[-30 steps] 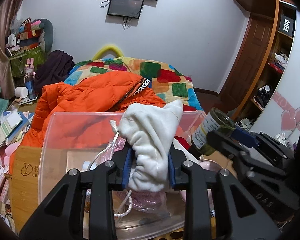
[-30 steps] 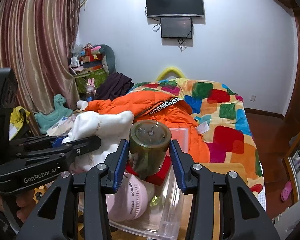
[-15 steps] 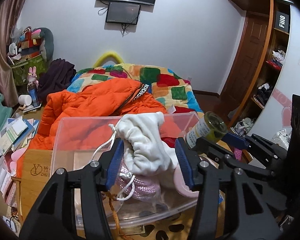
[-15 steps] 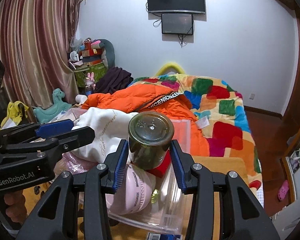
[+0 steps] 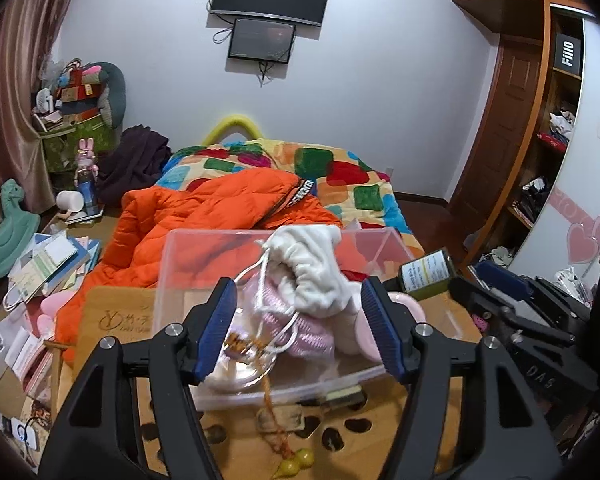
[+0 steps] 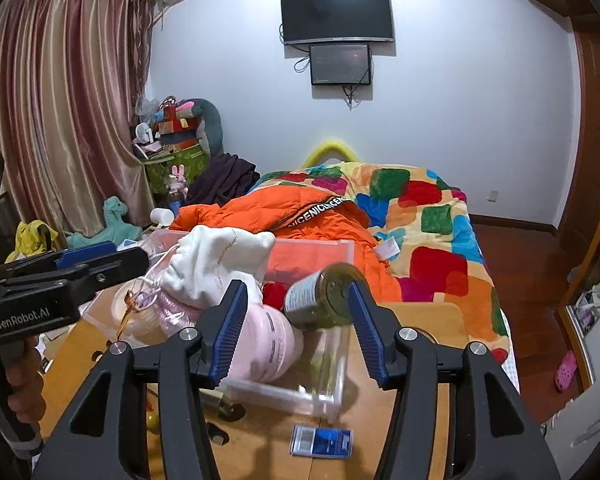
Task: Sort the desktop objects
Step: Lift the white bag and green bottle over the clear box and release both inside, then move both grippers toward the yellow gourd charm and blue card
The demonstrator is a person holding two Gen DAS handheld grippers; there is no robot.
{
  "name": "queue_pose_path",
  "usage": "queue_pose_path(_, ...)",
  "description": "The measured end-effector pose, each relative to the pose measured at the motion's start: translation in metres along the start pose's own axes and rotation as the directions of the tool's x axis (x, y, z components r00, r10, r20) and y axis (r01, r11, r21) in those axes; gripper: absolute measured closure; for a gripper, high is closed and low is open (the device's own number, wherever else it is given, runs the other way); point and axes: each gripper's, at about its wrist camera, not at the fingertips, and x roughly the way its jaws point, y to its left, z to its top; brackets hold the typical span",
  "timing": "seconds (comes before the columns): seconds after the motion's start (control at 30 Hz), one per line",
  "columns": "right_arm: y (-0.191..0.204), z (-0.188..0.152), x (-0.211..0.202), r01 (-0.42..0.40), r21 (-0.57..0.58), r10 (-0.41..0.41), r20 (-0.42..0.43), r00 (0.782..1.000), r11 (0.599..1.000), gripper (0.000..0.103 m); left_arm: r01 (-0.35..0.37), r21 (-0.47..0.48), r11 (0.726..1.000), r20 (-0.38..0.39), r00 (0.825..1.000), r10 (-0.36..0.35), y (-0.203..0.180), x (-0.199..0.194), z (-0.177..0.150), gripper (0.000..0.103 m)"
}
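A clear plastic bin [image 5: 172,264] stands on the wooden desk. A white drawstring pouch [image 5: 316,276] lies on top of its contents, over a pink pouch [image 5: 312,336]. My left gripper [image 5: 298,330] is open and empty in front of the bin. In the right wrist view the white pouch [image 6: 216,264] and a pink round case [image 6: 264,348] sit in the bin [image 6: 332,376]. A dark green glass jar [image 6: 320,300] lies tilted over the bin's right side, between the wide-open jaws of my right gripper [image 6: 296,332]. The jar also shows in the left wrist view [image 5: 426,274].
A blue card [image 6: 322,440] lies on the desk [image 6: 432,320] in front of the bin. A small yellow gourd charm [image 5: 294,464] on a cord lies near the desk's front. An orange jacket [image 5: 204,220] and a colourful bed lie behind. Books [image 5: 48,260] are piled at the left.
Both grippers opened. The left let go of the white pouch, which now rests in the bin, and pulled back. The right opened around the jar, which tipped onto its side.
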Motion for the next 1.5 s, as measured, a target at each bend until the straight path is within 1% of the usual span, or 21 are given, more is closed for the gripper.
queue_pose_path(0.03, -0.001, -0.002, -0.002, 0.002, 0.006, -0.002, 0.001, 1.0, 1.0, 0.052, -0.006, -0.002, 1.0, 0.001, 1.0, 0.006, 0.001, -0.002, -0.003, 0.033)
queue_pose_path(0.13, -0.006, -0.011, -0.01, 0.011, 0.032, -0.011, 0.003, 1.0, 0.999, 0.05, -0.024, -0.005, 1.0, -0.006, 1.0, 0.024, 0.006, -0.009, -0.013, 0.033)
queue_pose_path(0.3, -0.013, -0.028, -0.013, 0.04, 0.071, -0.039, -0.022, 0.999, 0.997, 0.05, -0.04, -0.024, 0.999, -0.053, 0.998, 0.039, 0.014, -0.011, -0.035, 0.033)
queue_pose_path(0.47, -0.024, -0.052, -0.01, 0.058, 0.116, -0.05, -0.067, 0.996, 0.992, 0.05, -0.063, -0.02, 0.998, -0.105, 0.993, 0.06, 0.015, -0.006, -0.06, 0.033)
queue_pose_path(0.6, -0.026, -0.072, -0.003, 0.075, 0.127, -0.061, -0.115, 0.992, 0.989, 0.05, -0.062, -0.022, 0.998, -0.152, 0.987, 0.058, 0.014, 0.0, -0.08, 0.033)
queue_pose_path(0.77, -0.026, -0.094, 0.016, 0.076, 0.137, -0.048, -0.199, 0.979, 0.988, 0.05, -0.053, -0.033, 0.998, -0.21, 0.977, 0.045, 0.012, 0.008, -0.101, 0.033)
queue_pose_path(0.87, -0.027, -0.102, 0.025, 0.084, 0.137, -0.051, -0.228, 0.972, 0.987, 0.05, -0.051, -0.031, 0.998, -0.225, 0.973, 0.043, 0.008, 0.009, -0.11, 0.033)
queue_pose_path(1.0, -0.028, -0.106, 0.031, 0.071, 0.139, -0.034, -0.253, 0.967, 0.988, 0.05, -0.045, -0.034, 0.998, -0.244, 0.969, 0.035, 0.003, 0.012, -0.118, 0.033)
queue_pose_path(1.07, -0.026, -0.108, 0.033, 0.065, 0.136, -0.028, -0.259, 0.965, 0.989, 0.05, -0.066, -0.032, 0.997, -0.243, 0.968, 0.056, 0.0, 0.013, -0.122, 0.034)
queue_pose_path(1.1, -0.025, -0.11, 0.034, 0.058, 0.135, -0.02, -0.264, 0.964, 0.989, 0.05, -0.08, -0.033, 0.996, -0.238, 0.969, 0.07, -0.002, 0.013, -0.123, 0.035)
queue_pose_path(1.17, -0.023, -0.111, 0.034, 0.038, 0.132, -0.003, -0.259, 0.966, 0.99, 0.05, -0.085, -0.042, 0.995, -0.241, 0.968, 0.073, -0.004, 0.014, -0.126, 0.045)
queue_pose_path(1.23, -0.02, -0.111, 0.035, 0.027, 0.137, 0.009, -0.257, 0.966, 0.99, 0.05, -0.103, -0.029, 0.994, -0.232, 0.968, 0.094, -0.007, 0.014, -0.127, 0.047)
queue_pose_path(1.37, -0.017, -0.11, 0.037, 0.043, 0.109, -0.014, -0.255, 0.967, 0.993, 0.05, -0.122, 0.002, 0.993, -0.223, 0.967, 0.119, -0.013, 0.016, -0.128, 0.053)
queue_pose_path(1.4, -0.015, -0.11, 0.037, 0.051, 0.098, -0.025, -0.254, 0.967, 0.994, 0.052, -0.123, 0.011, 0.992, -0.22, 0.968, 0.123, -0.015, 0.017, -0.129, 0.055)
queue_pose_path(1.43, -0.014, -0.111, 0.037, 0.056, 0.089, -0.031, -0.254, 0.967, 0.994, 0.057, -0.125, 0.028, 0.992, -0.216, 0.968, 0.128, -0.019, 0.017, -0.13, 0.059)
queue_pose_path(1.47, -0.013, -0.111, 0.037, 0.058, 0.08, -0.036, -0.254, 0.967, 0.995, 0.059, -0.128, 0.039, 0.991, -0.213, 0.968, 0.133, -0.021, 0.016, -0.131, 0.065)
queue_pose_path(1.5, -0.012, -0.111, 0.036, 0.06, 0.075, -0.039, -0.253, 0.967, 0.995, 0.059, -0.13, 0.058, 0.99, -0.208, 0.968, 0.14, -0.025, 0.016, -0.133, 0.068)
